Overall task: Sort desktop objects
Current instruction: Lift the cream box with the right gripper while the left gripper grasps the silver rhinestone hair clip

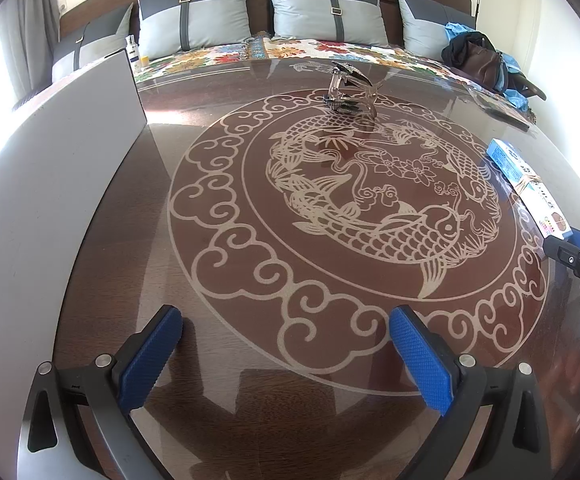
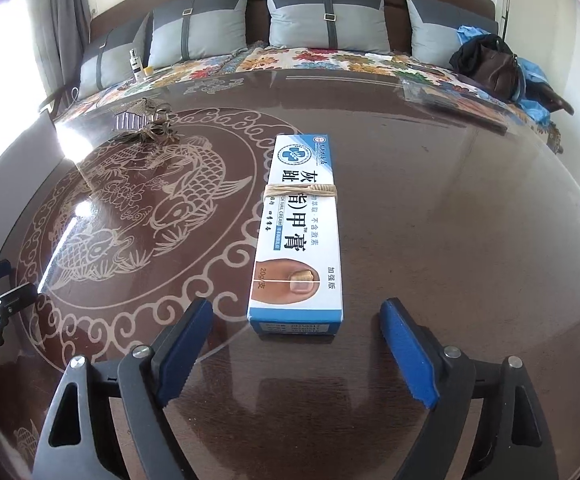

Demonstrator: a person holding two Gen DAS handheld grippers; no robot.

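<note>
A long white and blue cream box [image 2: 296,232] with a rubber band round its middle lies on the glass-topped table, just ahead of my open right gripper [image 2: 296,340], its near end between the fingertips' line. The box also shows at the right in the left wrist view [image 1: 530,188]. A hair claw clip [image 1: 350,92] stands at the far middle of the table; it also shows in the right wrist view [image 2: 146,122]. My left gripper [image 1: 286,344] is open and empty over the table's near part. The right gripper [image 1: 578,258] shows at the right edge there.
A white board or box [image 1: 50,184] stands along the table's left side. A sofa with grey cushions [image 1: 322,12] runs behind the table, with a small bottle [image 1: 132,54] at left and a brown bag [image 1: 484,62] at right. A flat clear packet [image 2: 450,100] lies at the table's far right.
</note>
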